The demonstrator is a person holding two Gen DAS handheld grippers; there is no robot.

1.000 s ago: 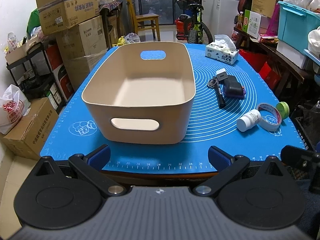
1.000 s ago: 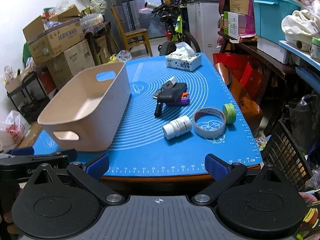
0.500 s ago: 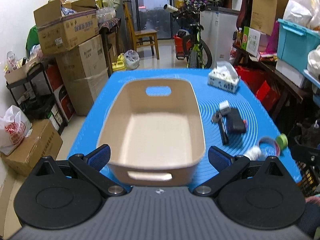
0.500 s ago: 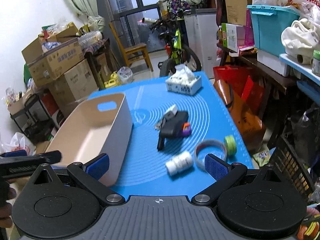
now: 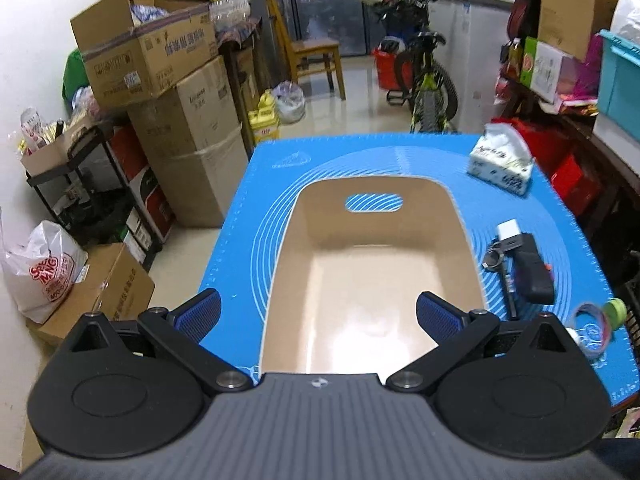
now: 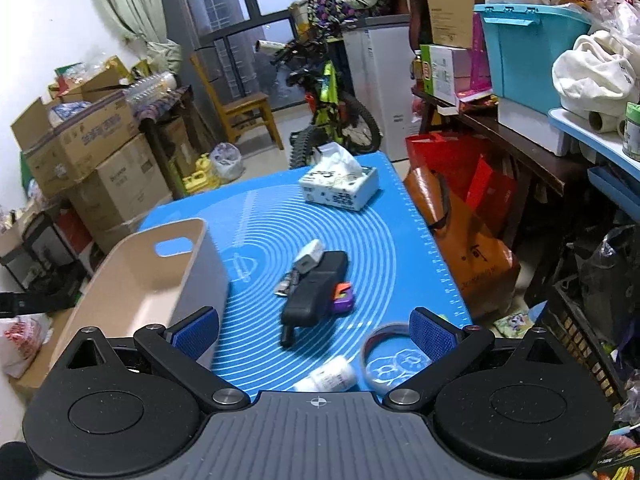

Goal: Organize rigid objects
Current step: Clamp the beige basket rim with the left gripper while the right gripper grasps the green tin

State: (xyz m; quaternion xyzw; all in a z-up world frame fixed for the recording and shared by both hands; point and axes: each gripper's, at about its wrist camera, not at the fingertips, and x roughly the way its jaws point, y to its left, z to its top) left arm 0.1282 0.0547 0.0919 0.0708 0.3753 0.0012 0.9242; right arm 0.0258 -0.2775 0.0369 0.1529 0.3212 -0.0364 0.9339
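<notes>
Nothing's being sorted yet: the bin (image 5: 372, 280) is sitting empty on the table (image 6: 384, 216), while the bottle (image 6: 330, 376), tape (image 6: 386, 354) and black case (image 6: 316, 292) are lying beside it. Both grippers (image 5: 318, 312) (image 6: 314, 330) are being held over it, fingers spread, nothing gripped.

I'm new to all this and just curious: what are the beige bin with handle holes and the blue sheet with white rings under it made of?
The beige bin with handle holes looks like moulded plastic: smooth, one-piece rounded walls with a soft sheen on its floor. The blue sheet with white rings is probably a silicone or rubbery mat: thin, lying flat, printed with rulers along its edges.
</notes>
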